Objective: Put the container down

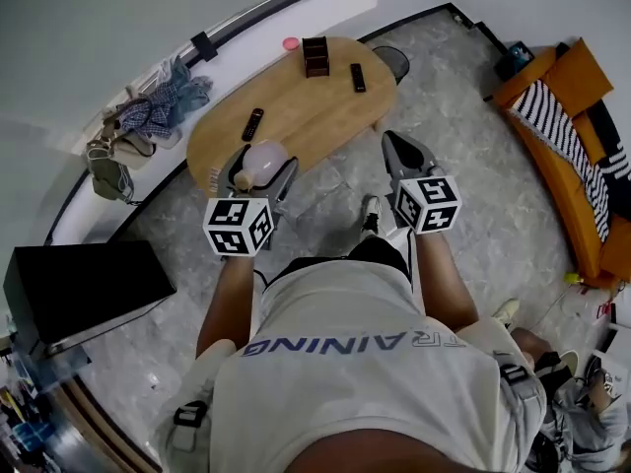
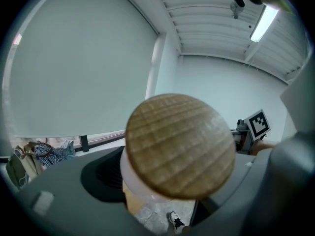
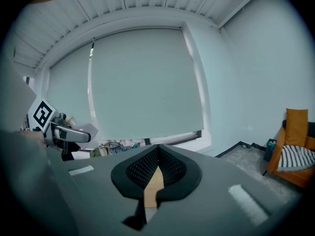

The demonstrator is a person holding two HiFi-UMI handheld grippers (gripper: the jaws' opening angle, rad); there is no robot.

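Note:
The container (image 1: 264,158) is a translucent white jar with a round wooden lid (image 2: 179,144). My left gripper (image 1: 262,175) is shut on it, one jaw on each side of the jar, and holds it in the air over the near edge of the oval wooden table (image 1: 315,116). In the left gripper view the lid fills the middle and hides most of the jar. My right gripper (image 1: 396,151) hovers to the right of the table's near end. Its dark ribbed pads (image 3: 170,168) meet with nothing between them.
On the table lie two black remotes (image 1: 252,124) (image 1: 358,77), a dark brown box (image 1: 315,55) and a small pink thing (image 1: 290,43). An orange sofa (image 1: 577,151) stands at the right, a black box (image 1: 84,284) at the left, bags and clothes (image 1: 148,116) by the wall.

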